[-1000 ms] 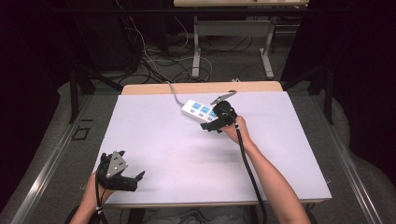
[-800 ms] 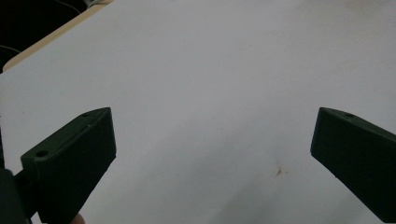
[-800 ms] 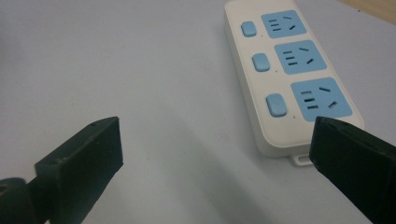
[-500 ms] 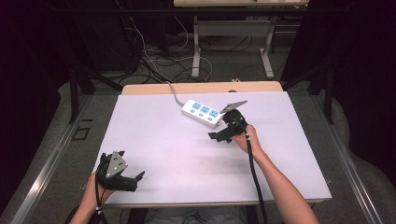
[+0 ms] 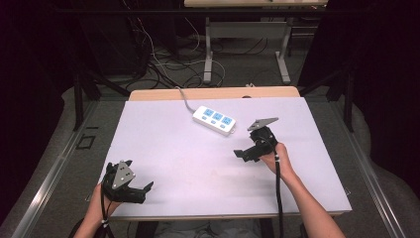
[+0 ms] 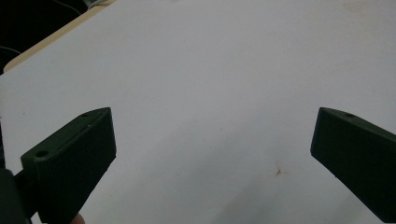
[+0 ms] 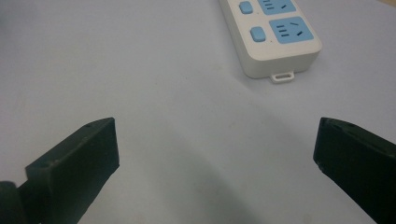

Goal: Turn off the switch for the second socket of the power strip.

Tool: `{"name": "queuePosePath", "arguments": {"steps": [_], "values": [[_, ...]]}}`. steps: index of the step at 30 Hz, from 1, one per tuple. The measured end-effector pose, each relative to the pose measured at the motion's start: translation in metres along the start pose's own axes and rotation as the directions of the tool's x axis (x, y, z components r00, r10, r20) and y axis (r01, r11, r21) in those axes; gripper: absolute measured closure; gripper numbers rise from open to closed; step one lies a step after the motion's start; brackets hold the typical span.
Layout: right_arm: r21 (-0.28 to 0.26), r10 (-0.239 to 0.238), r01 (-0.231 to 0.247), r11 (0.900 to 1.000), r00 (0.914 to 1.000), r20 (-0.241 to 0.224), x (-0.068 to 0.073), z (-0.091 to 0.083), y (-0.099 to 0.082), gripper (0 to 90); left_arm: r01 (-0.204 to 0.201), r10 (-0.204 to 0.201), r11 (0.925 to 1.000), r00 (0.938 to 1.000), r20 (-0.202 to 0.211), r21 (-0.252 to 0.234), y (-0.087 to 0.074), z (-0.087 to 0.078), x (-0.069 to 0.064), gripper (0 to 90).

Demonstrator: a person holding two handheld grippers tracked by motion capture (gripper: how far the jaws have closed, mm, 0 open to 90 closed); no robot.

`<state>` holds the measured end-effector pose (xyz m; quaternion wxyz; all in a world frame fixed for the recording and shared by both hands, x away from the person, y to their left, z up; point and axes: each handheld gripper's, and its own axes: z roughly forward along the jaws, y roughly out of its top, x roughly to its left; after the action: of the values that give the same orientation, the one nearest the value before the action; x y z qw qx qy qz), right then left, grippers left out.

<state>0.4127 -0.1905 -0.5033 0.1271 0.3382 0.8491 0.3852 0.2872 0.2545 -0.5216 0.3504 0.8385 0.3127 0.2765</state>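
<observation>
On the white table top, high view and both gripper views:
Right gripper (image 5: 243, 154): it is drawing back from the power strip (image 5: 214, 119) toward the person's side; one second ago it was lying against the strip's near end, half a second ago just clear of it, and now it is standing apart from it, lower and farther right in the high view.
Right jaws: they are standing wide apart with nothing between them, having just been opening; in the right gripper view (image 7: 215, 172) bare table is showing between the two black pads.
Power strip: it is lying flat in the far middle of the table (image 5: 163, 148), white with blue sockets, in the same place and at the same angle as in both earlier frames.
Left gripper (image 5: 142, 190): it is resting at the near left corner of the table, unmoved across the three frames.
Left jaws: they are standing wide open over bare table in the left gripper view (image 6: 212, 163), holding nothing.
Cord (image 5: 183, 97): it is running from the strip's far end over the table's back edge; its farther course among the floor cables is hard to make out.
Cut off: in the right gripper view the strip (image 7: 273, 35) is being cropped by the top edge, so two sockets and two buttons are showing.
Hard to make out: a small brownish mark (image 6: 278, 171) on the table, its nature unclear.
</observation>
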Motion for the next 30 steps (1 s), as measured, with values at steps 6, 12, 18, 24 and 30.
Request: {"name": "queuePosePath", "arguments": {"steps": [6,12,18,24,30], "values": [[-0.003,-0.007,0.007,1.0000,0.9997,0.025,0.003,-0.017,-0.016,0.0,-0.004,0.004,1.0000,1.0000,0.000,0.001,0.000,0.000,0.000,0.0],[0.013,-0.006,0.005,0.9999,0.9989,0.047,0.012,-0.031,-0.035,0.0,-0.002,0.002,1.0000,1.0000,0.001,-0.001,0.000,0.000,0.000,0.0],[-0.005,-0.011,0.011,0.9999,0.9978,0.066,0.018,-0.043,-0.053,0.0,-0.004,0.004,1.0000,1.0000,-0.004,0.001,0.000,0.000,0.001,0.0],[-0.021,0.003,-0.002,0.9998,0.9963,0.086,0.022,-0.057,-0.068,0.0,-0.007,0.007,1.0000,1.0000,-0.002,0.003,0.001,0.001,0.001,0.0],[-0.036,0.021,-0.018,0.9992,0.9942,0.106,0.025,-0.065,-0.083,0.0,-0.008,0.008,1.0000,1.0000,0.000,0.004,0.001,0.002,0.001,0.0]]}}
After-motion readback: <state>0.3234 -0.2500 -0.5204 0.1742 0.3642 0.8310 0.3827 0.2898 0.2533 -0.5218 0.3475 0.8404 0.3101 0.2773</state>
